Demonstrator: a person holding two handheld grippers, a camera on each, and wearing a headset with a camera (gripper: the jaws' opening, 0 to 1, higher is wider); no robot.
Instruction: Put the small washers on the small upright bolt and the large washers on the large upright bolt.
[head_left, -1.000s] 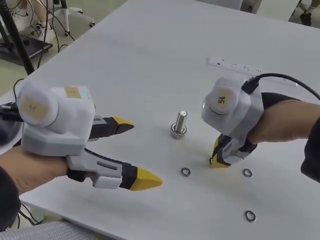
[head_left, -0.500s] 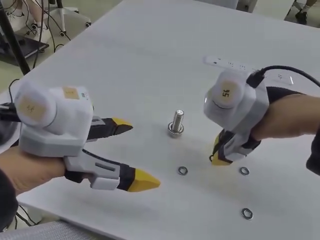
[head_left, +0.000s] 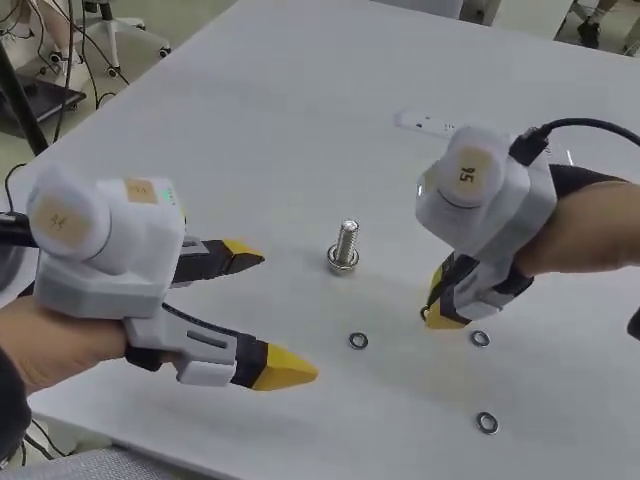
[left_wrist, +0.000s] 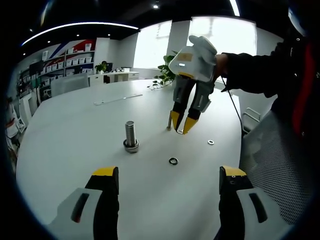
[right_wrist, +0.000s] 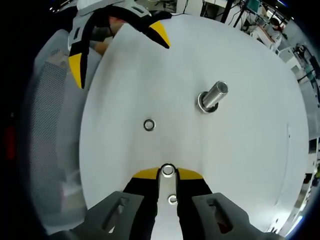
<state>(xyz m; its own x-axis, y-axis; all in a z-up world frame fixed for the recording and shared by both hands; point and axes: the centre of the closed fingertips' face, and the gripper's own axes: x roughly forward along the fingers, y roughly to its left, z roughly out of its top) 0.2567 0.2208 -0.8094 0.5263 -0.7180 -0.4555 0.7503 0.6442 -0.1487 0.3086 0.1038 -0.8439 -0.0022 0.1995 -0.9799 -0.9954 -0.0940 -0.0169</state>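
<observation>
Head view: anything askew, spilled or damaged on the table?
Nothing stands out. The bolt stands upright, the loose washers lie flat on the table, and the right gripper has its jaws closed around one washer. The left gripper is open.

The table (head_left: 300, 120) was seen from above, forward and down, in the head view. It was viewed low and level in the left gripper view, and close and steeply downward in the right. The upright bolt (head_left: 345, 246) was shared by all three.
</observation>
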